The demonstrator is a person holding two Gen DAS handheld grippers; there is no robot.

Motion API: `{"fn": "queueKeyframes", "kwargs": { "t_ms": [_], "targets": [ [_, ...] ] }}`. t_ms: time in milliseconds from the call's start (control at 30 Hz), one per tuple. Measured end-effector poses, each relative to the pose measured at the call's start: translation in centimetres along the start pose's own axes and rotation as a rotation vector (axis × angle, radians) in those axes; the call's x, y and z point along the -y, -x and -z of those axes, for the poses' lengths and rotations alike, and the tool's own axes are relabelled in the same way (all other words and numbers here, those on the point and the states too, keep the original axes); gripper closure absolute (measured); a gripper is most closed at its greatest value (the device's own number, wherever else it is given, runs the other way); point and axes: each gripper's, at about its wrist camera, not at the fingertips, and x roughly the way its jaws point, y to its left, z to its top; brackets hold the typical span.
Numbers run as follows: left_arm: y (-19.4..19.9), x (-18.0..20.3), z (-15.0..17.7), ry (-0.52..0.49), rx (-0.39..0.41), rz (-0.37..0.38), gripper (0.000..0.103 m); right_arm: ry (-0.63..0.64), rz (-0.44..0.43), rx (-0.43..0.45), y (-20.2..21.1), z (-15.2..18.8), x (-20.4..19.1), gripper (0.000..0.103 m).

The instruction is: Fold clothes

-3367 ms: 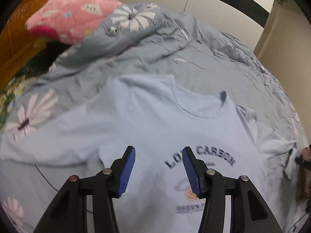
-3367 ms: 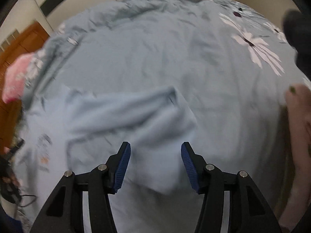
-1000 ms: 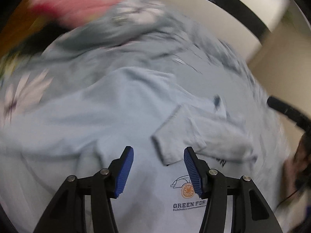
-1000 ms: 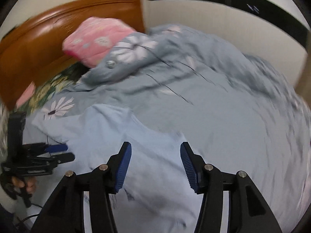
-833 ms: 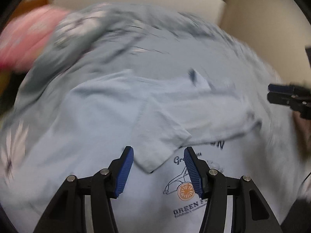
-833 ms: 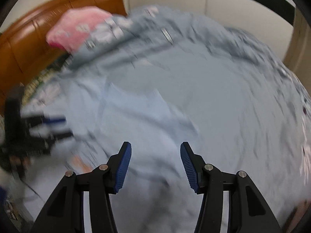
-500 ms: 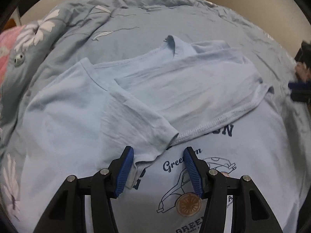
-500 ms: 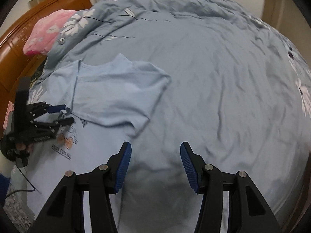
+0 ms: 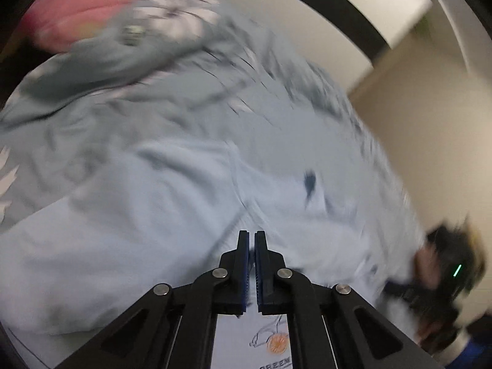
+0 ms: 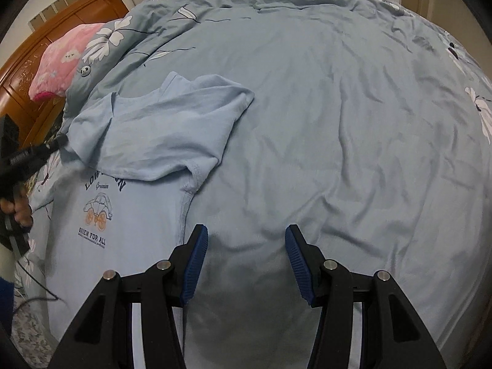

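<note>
A light blue T-shirt [image 10: 147, 141] with a car print lies on the bed, its right side folded over the chest. In the blurred left wrist view the T-shirt [image 9: 138, 215] fills the middle. My left gripper [image 9: 251, 240] is shut on the shirt's left sleeve; it also shows in the right wrist view [image 10: 61, 141], gripping the sleeve edge at the far left. My right gripper [image 10: 245, 246] is open and empty above the bare quilt, just right of the shirt's side seam.
A blue-grey floral quilt [image 10: 338, 123] covers the bed. A pink pillow [image 10: 61, 61] lies by the wooden headboard [image 10: 46, 49] at the upper left. A wall [image 9: 430, 123] stands to the right in the left wrist view.
My left gripper has closed on the left sleeve and is moving fast; its view is blurred. My right gripper has stayed open over the quilt.
</note>
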Motion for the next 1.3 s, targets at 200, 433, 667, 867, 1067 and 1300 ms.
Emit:
{"fn": "queueKeyframes", "kwargs": {
  "t_ms": [200, 433, 667, 867, 1067, 1300],
  "targets": [
    [1.2, -1.9, -1.0, 0.062, 0.059, -0.017, 0.099, -0.025, -0.002, -0.007, -0.5, 0.2, 0.5, 0.049],
    [1.1, -10.4, 1.0, 0.435, 0.074, -0.069, 0.102, -0.020, -0.006, -0.010, -0.6, 0.3, 0.6, 0.049],
    [1.0, -9.5, 2.4, 0.425, 0.028, 0.001, 0.078, -0.043, -0.015, 0.004, -0.6, 0.3, 0.8, 0.049],
    [-2.1, -7.0, 1.7, 0.351, -0.023, -0.040, 0.067, -0.063, -0.028, 0.029, -0.6, -0.4, 0.5, 0.049],
    [-1.9, -6.0, 1.4, 0.323, 0.000, -0.119, 0.099, -0.040, -0.061, 0.068, -0.9, -1.8, -0.9, 0.049],
    [0.6, -4.8, 1.1, 0.259, 0.080, -0.117, 0.100, 0.060, 0.037, 0.108, -2.0, -2.9, -3.7, 0.050]
  ]
}}
